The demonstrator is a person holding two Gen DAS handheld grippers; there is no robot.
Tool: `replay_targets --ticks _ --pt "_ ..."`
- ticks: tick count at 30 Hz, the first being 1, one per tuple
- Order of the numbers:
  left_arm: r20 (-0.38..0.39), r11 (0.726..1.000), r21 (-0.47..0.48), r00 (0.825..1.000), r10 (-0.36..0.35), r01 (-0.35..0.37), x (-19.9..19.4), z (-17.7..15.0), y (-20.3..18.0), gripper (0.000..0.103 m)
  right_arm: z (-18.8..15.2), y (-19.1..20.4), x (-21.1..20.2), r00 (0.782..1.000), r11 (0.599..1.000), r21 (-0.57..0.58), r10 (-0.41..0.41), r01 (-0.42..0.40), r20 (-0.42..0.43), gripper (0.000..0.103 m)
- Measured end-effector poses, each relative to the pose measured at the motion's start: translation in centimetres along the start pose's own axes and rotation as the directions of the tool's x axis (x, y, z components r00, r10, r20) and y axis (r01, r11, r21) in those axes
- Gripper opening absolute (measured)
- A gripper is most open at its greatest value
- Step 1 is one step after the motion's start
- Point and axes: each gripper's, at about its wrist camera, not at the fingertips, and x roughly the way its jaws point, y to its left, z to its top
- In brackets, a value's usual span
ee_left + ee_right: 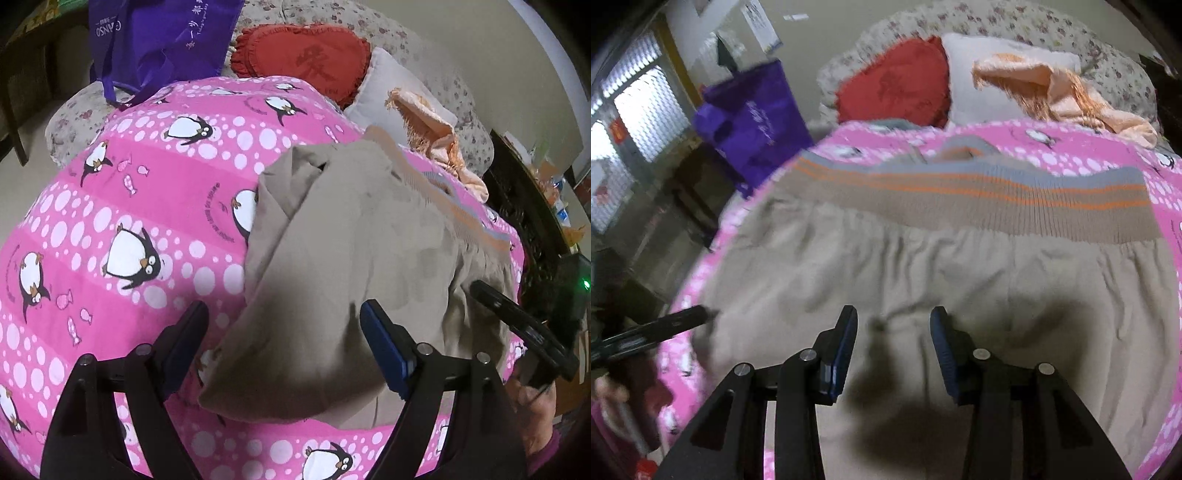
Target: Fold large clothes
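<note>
Left gripper: jaws spread wide, nothing pinched, poised over the near edge of the beige garment. Right gripper: jaws partly apart, no cloth between the pads, hanging above the same beige garment.

Garment spread on a pink penguin-print blanket, ribbed waistband with orange and grey stripes at the far end, one part folded over in a thick layer.

Beyond the blanket: red heart-shaped cushion, pale pillow, fringed peach cloth, all on a floral-covered sofa. Purple tote bag standing at the far left corner of the blanket; contents not visible.

Left wrist view only: penguin print in sharp detail, white lettering on the bag, the folded-over flap, the right gripper's black finger over the garment's right side, a hand below it, and a dark cluttered side table.

Right wrist view only: the waistband stripes full width, a window with patterned glass at left, the left gripper's finger reaching in at the garment's left edge; much of this view blurred.
</note>
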Motion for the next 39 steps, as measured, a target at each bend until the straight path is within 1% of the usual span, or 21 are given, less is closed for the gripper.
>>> replay_targets --ticks 3,5,7,8,9,12,13,16,19,20,21,23,25,26,27,29,30,32,35,37,39 --pt "-0.007 1.000 -0.021 1.000 0.004 -0.004 0.2 0.2 0.4 0.085 0.0 0.2 -0.5 0.997 0.997 0.015 0.069 -0.070 0.046 0.038" --pt "-0.009 0.999 -0.049 1.000 -0.013 0.013 0.4 0.7 0.7 0.085 0.0 -0.3 0.6 0.990 0.988 0.070 0.134 -0.137 0.039 0.034" --pt "-0.013 0.996 -0.081 0.999 -0.039 0.038 0.9 1.4 1.3 0.087 -0.3 -0.8 2.3 0.993 0.989 0.098 0.114 -0.113 -0.007 0.034" --pt "-0.018 0.995 -0.091 0.999 -0.044 0.042 1.2 1.7 1.6 0.088 -0.6 -1.2 3.9 0.995 0.992 0.110 0.072 -0.064 -0.065 0.031" --pt "-0.024 0.994 -0.102 0.999 -0.047 0.044 1.6 2.2 1.9 0.088 -0.7 -1.7 4.6 0.994 0.991 0.123 0.063 -0.052 -0.088 0.029" --pt "-0.043 0.991 -0.111 0.996 -0.080 0.075 2.9 3.1 2.8 0.088 -0.8 -2.6 4.1 0.991 0.979 0.177 0.119 -0.106 -0.068 0.031" --pt "-0.047 0.989 -0.116 0.994 -0.100 0.094 3.4 3.4 3.0 0.088 -0.7 -2.8 3.6 0.989 0.975 0.185 0.135 -0.124 -0.052 0.033" --pt "-0.055 0.981 -0.106 0.984 -0.168 0.162 5.1 3.9 3.1 0.088 -0.5 -3.5 3.0 0.986 0.968 0.196 0.163 -0.156 -0.023 0.033" --pt "-0.075 0.968 -0.155 0.975 -0.211 0.198 6.9 3.6 3.3 0.095 -0.9 -4.9 3.8 0.978 0.947 0.257 0.206 -0.195 -0.018 0.028" --pt "-0.061 0.966 -0.156 0.974 -0.216 0.205 7.0 3.5 3.2 0.102 -1.0 -5.3 4.3 0.978 0.943 0.268 0.210 -0.197 -0.018 0.026" --pt "-0.051 0.967 -0.141 0.974 -0.222 0.214 7.1 3.3 2.8 0.103 -1.0 -5.5 4.5 0.978 0.942 0.272 0.210 -0.198 -0.017 0.025" --pt "-0.066 0.983 -0.084 0.983 -0.170 0.164 7.4 3.1 1.5 0.103 -0.9 -5.2 4.6 0.980 0.946 0.263 0.199 -0.187 -0.019 0.024" --pt "-0.087 0.989 -0.018 0.985 -0.147 0.146 7.7 2.9 0.2 0.103 -0.5 -4.3 4.5 0.985 0.966 0.210 0.164 -0.151 -0.046 0.025" --pt "-0.092 0.989 0.007 0.985 -0.144 0.145 7.7 2.8 -0.4 0.098 -0.3 -4.1 4.1 0.987 0.973 0.188 0.151 -0.138 -0.057 0.027" --pt "-0.098 0.987 0.031 0.983 -0.157 0.161 7.6 2.7 -1.0 0.074 -0.1 -3.5 3.8 0.989 0.980 0.156 0.135 -0.123 -0.068 0.029" --pt "-0.117 0.984 0.074 0.981 -0.152 0.161 7.3 2.5 -2.2 0.054 0.2 -2.9 3.2 0.991 0.989 0.112 0.107 -0.099 -0.074 0.029" --pt "-0.112 0.983 0.084 0.982 -0.155 0.165 6.9 2.4 -2.6 0.036 0.3 -2.8 3.2 0.992 0.991 0.103 0.094 -0.085 -0.083 0.029" --pt "-0.096 0.979 0.064 0.978 -0.186 0.193 5.9 2.5 -2.9 0.019 0.0 -3.1 3.7 0.990 0.992 0.102 0.087 -0.076 -0.110 0.029" --pt "-0.051 0.970 0.053 0.970 -0.236 0.239 3.4 2.7 -3.7 0.015 -0.6 -3.9 3.9 0.989 0.986 0.142 0.099 -0.084 -0.106 0.029" --pt "-0.024 0.957 0.102 0.963 -0.270 0.271 1.1 2.5 -5.8 0.015 -0.5 -4.2 4.0 0.988 0.979 0.183 0.111 -0.091 -0.104 0.029" --pt "-0.011 0.937 0.157 0.949 -0.315 0.313 -1.1 2.0 -8.3 0.015 -0.3 -4.5 4.1 0.987 0.971 0.218 0.123 -0.098 -0.105 0.029"
